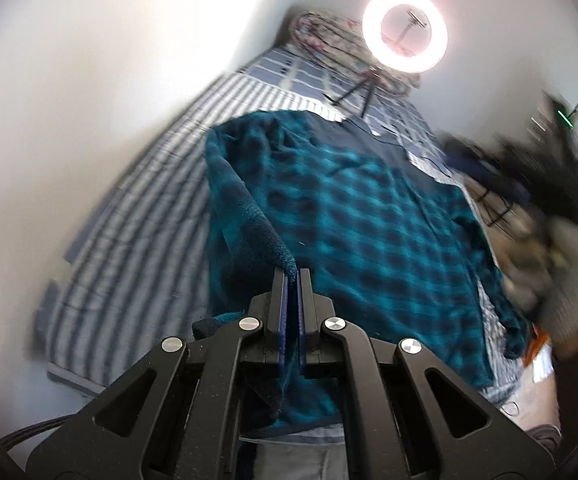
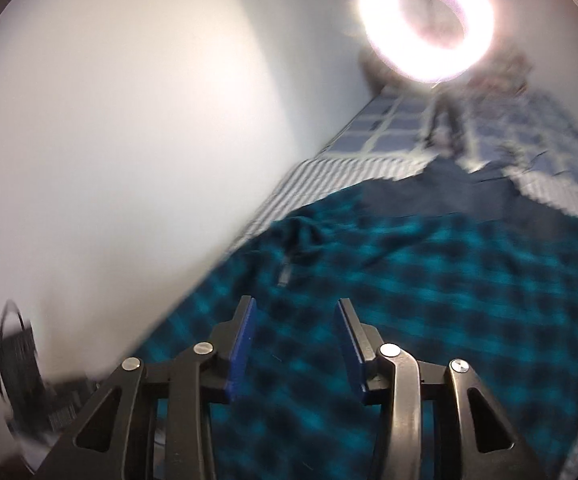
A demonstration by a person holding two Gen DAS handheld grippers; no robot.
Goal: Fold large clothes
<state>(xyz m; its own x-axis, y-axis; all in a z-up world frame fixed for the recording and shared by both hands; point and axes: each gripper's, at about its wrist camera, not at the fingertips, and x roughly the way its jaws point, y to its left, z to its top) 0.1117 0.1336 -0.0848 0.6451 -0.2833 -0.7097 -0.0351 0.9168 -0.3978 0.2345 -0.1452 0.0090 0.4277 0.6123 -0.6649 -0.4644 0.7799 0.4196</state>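
The left tool is pinched shut on a fold of the teal plaid fleece garment, lifting its left edge off the striped bed. The fleece looks soft, thick and limp, probably light but draggy; edges and corners seem the best places to grip. Its long axis runs away toward the ring light. The right tool hovers half open above the plaid, holding nothing.

Left tongs clamped shut; right tongs apart, seemingly empty.
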